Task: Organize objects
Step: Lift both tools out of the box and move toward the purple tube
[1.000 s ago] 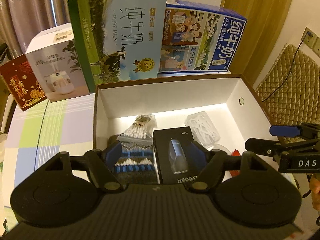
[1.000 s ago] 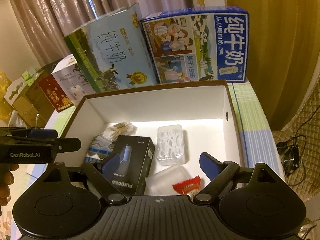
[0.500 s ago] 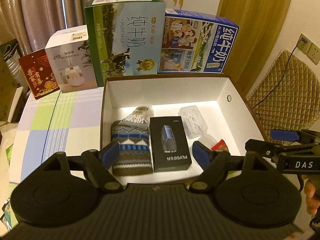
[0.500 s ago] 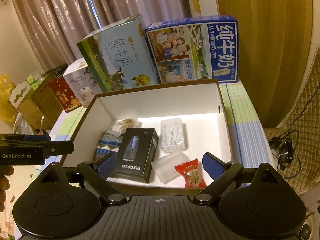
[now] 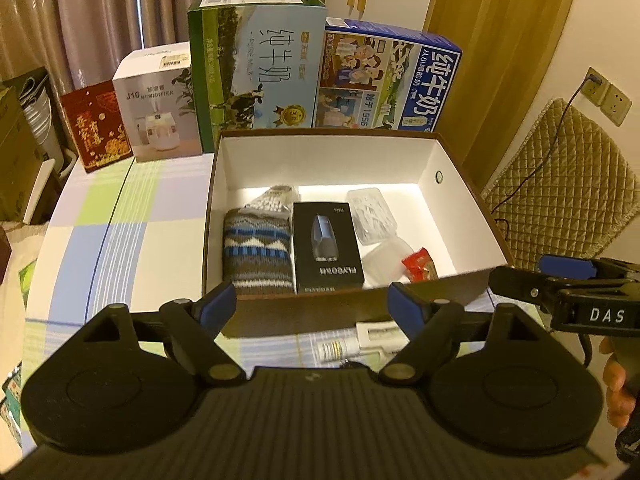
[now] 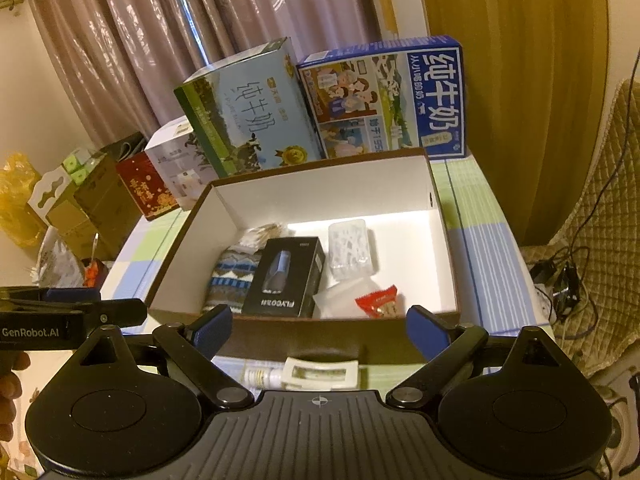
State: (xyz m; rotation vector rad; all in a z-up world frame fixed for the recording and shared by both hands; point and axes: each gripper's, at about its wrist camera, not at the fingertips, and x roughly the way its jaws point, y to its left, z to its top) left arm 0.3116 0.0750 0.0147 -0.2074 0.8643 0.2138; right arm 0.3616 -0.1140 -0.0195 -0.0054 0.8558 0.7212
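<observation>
In the left wrist view, the left tongs [image 5: 310, 306] are held wide and empty before the open box [image 5: 344, 312], where a black carton [image 5: 326, 254] lies. In the right wrist view, the right tongs [image 6: 318, 330] are spread wide above a small bottle [image 6: 264, 376] on the counter [image 6: 476, 248].

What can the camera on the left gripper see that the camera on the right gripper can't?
Only the left wrist view shows the wall socket and the right gripper poking in from the side. Only the right wrist view shows the yellow bag, the cardboard boxes past the table's far left edge, and the left gripper. Both show the open box holding the knitted pouch, the black FLYCO box and the red candy, plus the two milk cartons behind it.
</observation>
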